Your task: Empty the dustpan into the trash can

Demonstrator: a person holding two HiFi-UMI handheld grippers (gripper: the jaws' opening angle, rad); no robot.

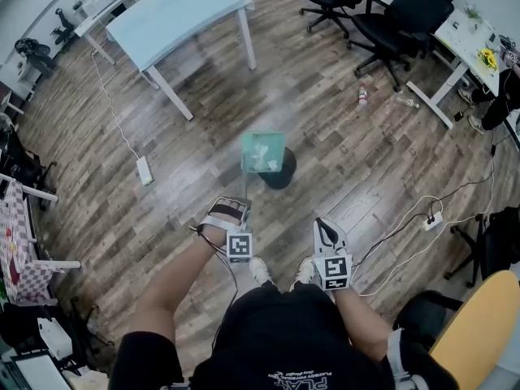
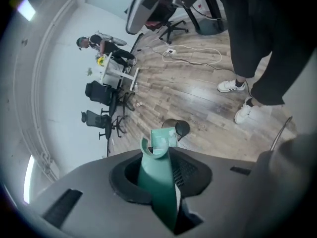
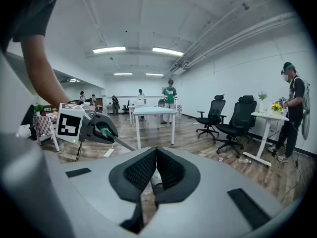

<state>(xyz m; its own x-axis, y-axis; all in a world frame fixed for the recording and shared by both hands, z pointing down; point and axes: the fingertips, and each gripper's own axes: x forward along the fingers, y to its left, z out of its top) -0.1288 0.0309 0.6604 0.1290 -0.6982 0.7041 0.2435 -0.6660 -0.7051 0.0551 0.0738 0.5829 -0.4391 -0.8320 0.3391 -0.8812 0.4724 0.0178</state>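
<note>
Fingers [image 2: 189, 171] of the left gripper [image 1: 230, 214] are seen clamped on the green handle [image 2: 157, 182] of a long-stemmed dustpan [image 1: 262, 152], which is held out ahead of the person over a wood-plank floor [image 1: 349, 161]. The teal pan is shown directly above a black trash can [image 1: 281, 174], its lower edge overlapping the can's rim in the head view; whether the two touch cannot be told. Pale patches are visible on the pan's face, but what they are cannot be made out. The right gripper [image 1: 329, 236] is held apart on the person's right side with its ribbed pads [image 3: 141, 170] closed together at the tips and nothing gripped between them. White shoes [image 1: 260, 270] are seen just behind the can. A light blue table [image 1: 175, 15] and black office chairs [image 1: 406, 10] are pictured well beyond, with a white power strip [image 1: 145, 171] lying on the floor to the left.
</note>
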